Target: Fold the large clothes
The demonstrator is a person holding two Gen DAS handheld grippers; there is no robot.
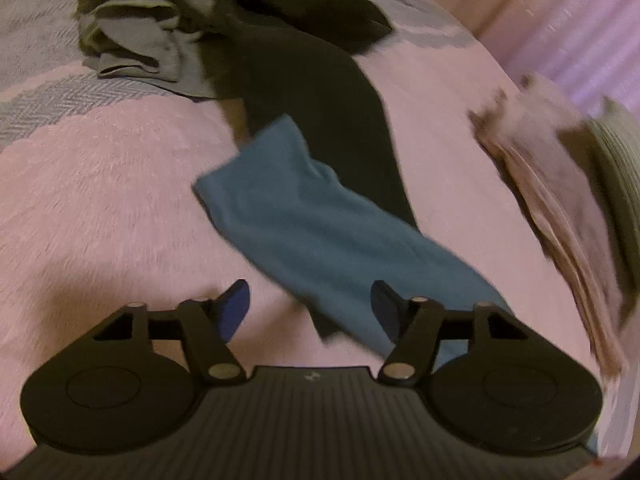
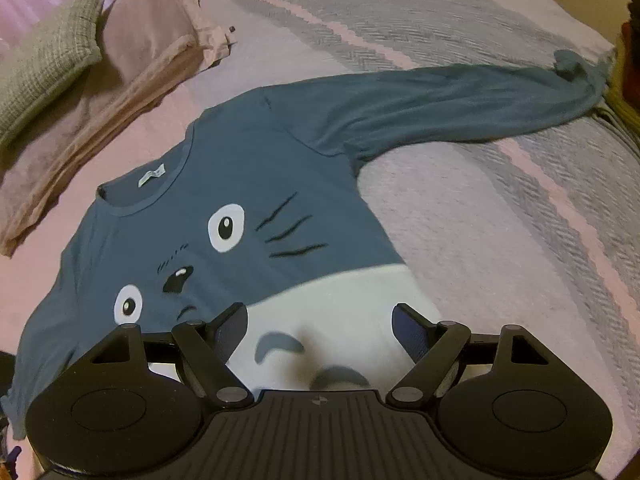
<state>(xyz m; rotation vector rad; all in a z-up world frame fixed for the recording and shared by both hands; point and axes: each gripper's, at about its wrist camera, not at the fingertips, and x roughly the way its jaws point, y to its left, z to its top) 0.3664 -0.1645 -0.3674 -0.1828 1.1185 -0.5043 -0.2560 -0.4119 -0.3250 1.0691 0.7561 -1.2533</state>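
Observation:
A blue long-sleeved shirt [image 2: 256, 168] with a cartoon face and a white belly lies face up on the pink bed. One sleeve [image 2: 440, 100] stretches out to the far right. In the left wrist view the other sleeve [image 1: 304, 216] runs diagonally across a black garment [image 1: 320, 92]. My left gripper [image 1: 308, 312] hovers open just over that sleeve's near end, with nothing between its fingers. Open too, my right gripper [image 2: 320, 328] hangs above the shirt's white belly, holding nothing.
A crumpled grey garment [image 1: 136, 32] lies at the back left beside the black one. Folded pinkish-brown clothes [image 2: 120, 64] and a grey-green pillow [image 2: 48, 52] sit at the head of the bed. The pink and grey blanket [image 2: 500, 240] spreads to the right.

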